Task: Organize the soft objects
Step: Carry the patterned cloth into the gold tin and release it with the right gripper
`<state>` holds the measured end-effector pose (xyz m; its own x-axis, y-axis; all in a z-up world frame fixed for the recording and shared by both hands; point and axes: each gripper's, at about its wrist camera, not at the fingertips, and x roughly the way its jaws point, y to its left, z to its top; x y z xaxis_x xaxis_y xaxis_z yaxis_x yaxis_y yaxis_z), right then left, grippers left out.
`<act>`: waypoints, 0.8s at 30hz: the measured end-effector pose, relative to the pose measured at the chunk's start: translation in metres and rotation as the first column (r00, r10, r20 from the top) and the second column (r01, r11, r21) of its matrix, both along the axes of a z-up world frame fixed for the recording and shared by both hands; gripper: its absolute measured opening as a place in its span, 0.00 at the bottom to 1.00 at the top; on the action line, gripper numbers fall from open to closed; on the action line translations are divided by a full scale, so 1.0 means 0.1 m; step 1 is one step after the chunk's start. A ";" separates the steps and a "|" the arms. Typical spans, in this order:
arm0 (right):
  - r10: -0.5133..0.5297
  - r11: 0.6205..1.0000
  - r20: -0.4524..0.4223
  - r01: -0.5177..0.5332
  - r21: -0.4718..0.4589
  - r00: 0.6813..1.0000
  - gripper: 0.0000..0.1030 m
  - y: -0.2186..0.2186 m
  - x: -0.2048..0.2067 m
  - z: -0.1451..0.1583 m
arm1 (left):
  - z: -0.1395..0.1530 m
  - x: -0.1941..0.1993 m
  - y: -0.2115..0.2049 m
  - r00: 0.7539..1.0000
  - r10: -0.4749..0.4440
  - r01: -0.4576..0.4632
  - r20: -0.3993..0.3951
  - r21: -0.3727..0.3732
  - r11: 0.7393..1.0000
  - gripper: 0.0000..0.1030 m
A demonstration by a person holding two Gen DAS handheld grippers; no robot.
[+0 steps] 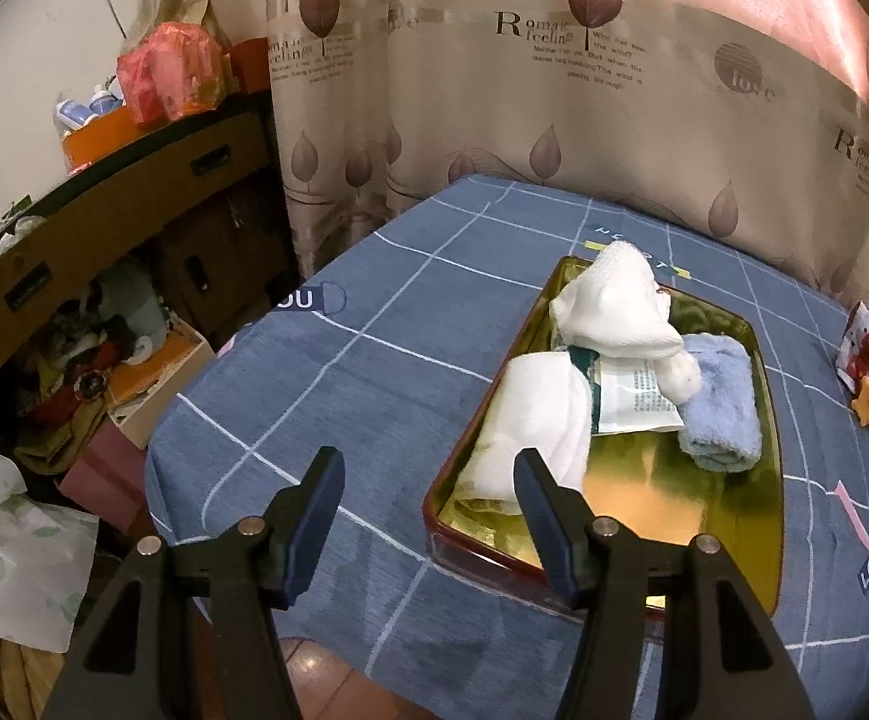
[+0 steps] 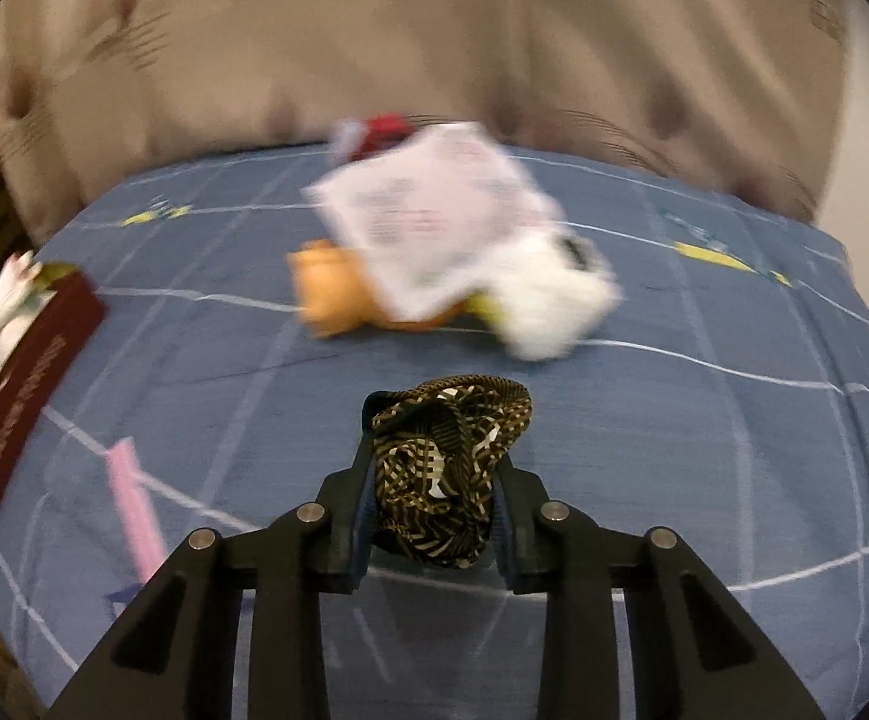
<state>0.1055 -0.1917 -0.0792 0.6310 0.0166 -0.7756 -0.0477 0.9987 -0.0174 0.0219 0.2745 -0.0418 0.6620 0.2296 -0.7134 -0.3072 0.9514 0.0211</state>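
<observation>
Right gripper (image 2: pixel 440 468) has its jaws clamped on a bunched-up black and gold patterned fabric (image 2: pixel 449 468), held up above the blue checked tablecloth (image 2: pixel 704 432) covering the bench. Behind it the right wrist view is motion-blurred, but there's a loose pile: a white printed sheet or packet (image 2: pixel 434 222), an orange plush thing (image 2: pixel 329 294) just under its left edge, something fluffy and white (image 2: pixel 554 306) on the right side, and a bit of red (image 2: pixel 383 126) at the back. Can't tell exactly what those are. The dark red side of the tin (image 2: pixel 26 396) shows at far left.

Left gripper (image 1: pixel 428 480) hangs with its jaws wide apart and nothing between them, near the front corner of the gold-lined tin (image 1: pixel 644 480). Inside the tin: a white waffle towel (image 1: pixel 614 306) at the back, a folded white cloth (image 1: pixel 536 426) along the left wall, a light blue towel (image 1: pixel 722 402) on the right, and a printed packet (image 1: pixel 638 396) tucked between them. A leaf-print curtain (image 1: pixel 494 90) hangs behind the bench.
</observation>
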 end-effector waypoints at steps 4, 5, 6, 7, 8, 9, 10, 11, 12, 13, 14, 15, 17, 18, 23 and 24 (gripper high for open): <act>0.086 0.996 -0.012 -0.086 0.018 0.996 0.28 0.36 0.01 -0.02 | 0.00 0.00 0.01 1.000 0.004 -0.004 0.000 -0.018 1.000 0.58; 0.106 0.994 -0.014 -0.106 0.022 0.994 0.28 0.44 0.01 -0.02 | 0.01 -0.01 0.00 1.000 0.005 -0.005 0.003 -0.012 1.000 0.58; 0.134 0.991 -0.016 -0.134 0.027 0.991 0.28 0.57 0.03 -0.01 | 0.02 -0.01 0.00 1.000 0.007 -0.007 0.007 -0.003 1.000 0.58; 0.154 0.988 -0.017 -0.153 0.033 0.988 0.28 0.65 0.03 0.00 | 0.02 -0.01 -0.02 1.000 0.007 -0.007 0.012 0.007 1.000 0.58; 0.172 0.984 -0.017 -0.171 0.039 0.985 0.28 0.73 0.03 0.01 | 0.02 -0.01 -0.03 1.000 0.006 -0.006 0.013 0.012 1.000 0.58; 0.195 0.980 -0.015 -0.194 0.046 0.981 0.28 0.83 0.04 0.03 | 0.02 -0.02 -0.03 1.000 0.005 -0.005 0.012 0.016 1.000 0.58; 0.221 0.974 -0.011 -0.220 0.051 0.975 0.28 0.95 0.05 0.05 | 0.01 -0.01 -0.05 1.000 -0.002 0.002 0.009 0.018 1.000 0.58; 0.246 0.968 -0.005 -0.246 0.054 0.969 0.28 1.07 0.06 0.07 | 0.01 -0.01 -0.06 1.000 -0.008 0.007 0.008 0.019 1.000 0.58; 0.268 0.962 0.000 -0.268 0.057 0.963 0.28 1.19 0.05 0.10 | 0.01 -0.01 -0.07 1.000 -0.008 0.008 0.010 0.019 1.000 0.58; 0.286 0.956 0.005 -0.286 0.062 0.958 0.28 1.28 0.06 0.13 | 0.02 -0.01 -0.08 1.000 -0.011 0.011 0.012 0.018 1.000 0.58; 0.305 0.950 0.010 -0.305 0.067 0.952 0.28 1.38 0.08 0.15 | 0.03 -0.02 -0.09 1.000 -0.017 0.016 0.013 0.017 1.000 0.58; 0.331 0.941 0.019 -0.332 0.072 0.943 0.28 1.51 0.09 0.19 | 0.03 -0.02 -0.09 1.000 -0.017 0.017 0.016 0.018 1.000 0.59; 0.367 0.927 0.034 -0.369 0.075 0.930 0.28 1.71 0.14 0.25 | 0.04 -0.03 -0.09 1.000 -0.015 0.015 0.020 0.012 1.000 0.58; 0.376 0.923 0.039 -0.378 0.075 0.926 0.28 1.79 0.17 0.27 | 0.04 -0.03 -0.08 1.000 -0.015 0.015 0.020 0.007 1.000 0.58; 0.423 0.901 0.071 -0.427 0.077 0.903 0.28 2.24 0.32 0.39 | 0.05 -0.03 -0.05 1.000 -0.007 0.007 0.023 -0.010 1.000 0.58; 0.431 0.897 0.072 -0.436 0.080 0.900 0.28 2.35 0.35 0.40 | 0.06 -0.03 -0.04 1.000 -0.004 0.004 0.025 -0.011 1.000 0.58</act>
<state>0.1408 0.0429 -0.0393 0.5836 0.3670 -0.7243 -0.4774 0.8767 0.0595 0.0191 0.2704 -0.0360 0.6803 0.2191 -0.6994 -0.3034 0.9529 0.0034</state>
